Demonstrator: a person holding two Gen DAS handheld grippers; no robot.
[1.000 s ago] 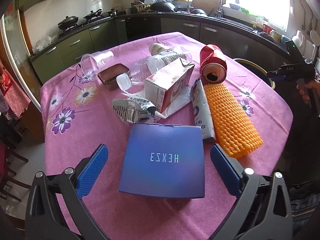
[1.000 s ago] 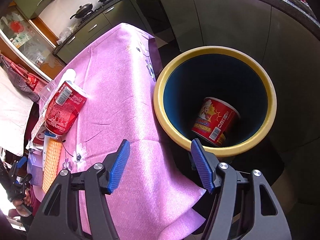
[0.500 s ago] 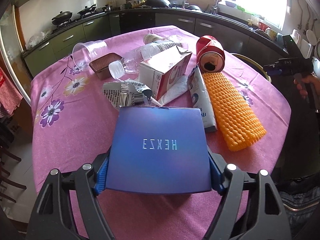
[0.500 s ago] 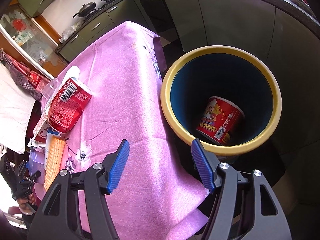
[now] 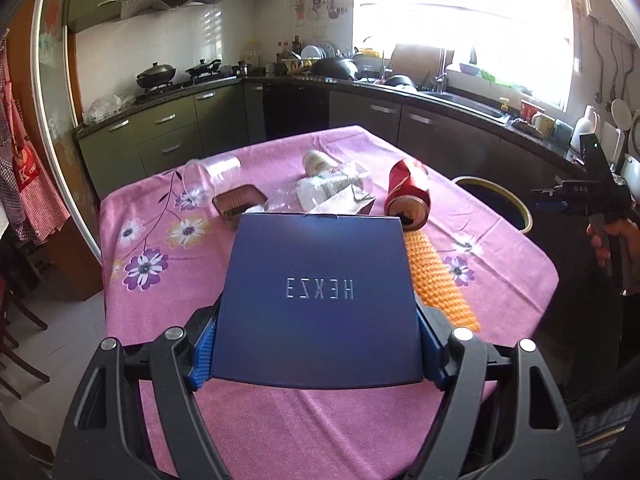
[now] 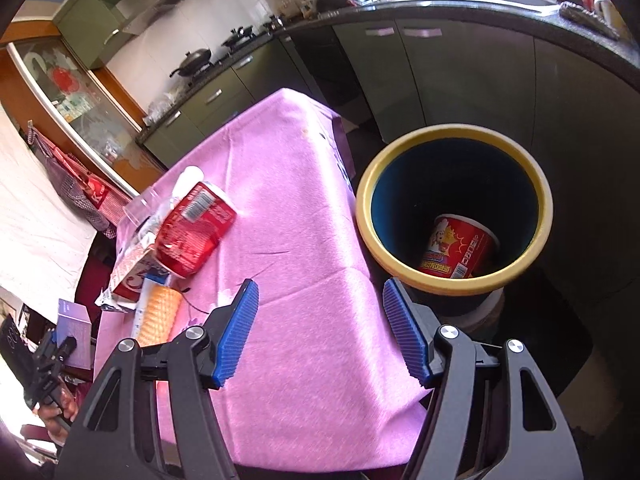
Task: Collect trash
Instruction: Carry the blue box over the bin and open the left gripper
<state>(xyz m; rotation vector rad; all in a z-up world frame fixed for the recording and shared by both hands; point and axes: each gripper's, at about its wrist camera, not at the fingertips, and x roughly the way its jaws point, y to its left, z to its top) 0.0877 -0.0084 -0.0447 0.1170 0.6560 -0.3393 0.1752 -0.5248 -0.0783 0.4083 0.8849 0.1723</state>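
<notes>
While my left gripper (image 5: 316,356) is clamped on the flat dark-blue cardboard box (image 5: 318,300), its blue pads pressed against both side edges, the box is held tilted above the near edge of the pink floral tablecloth (image 5: 168,264). Behind it on the tabletop I note a crushed red drink can (image 5: 408,200), an orange ribbed foam sleeve (image 5: 438,280) toward the right edge, a torn paper carton (image 5: 340,200), a brown plastic tray (image 5: 238,204) and a clear plastic cup (image 5: 212,170) toward the far left corner. My right gripper (image 6: 320,332) stands wide open and holds nothing, over the tabletop's edge, beside the yellow-rimmed dark bin (image 6: 368,216), which contains a red paper noodle cup (image 6: 460,250).
</notes>
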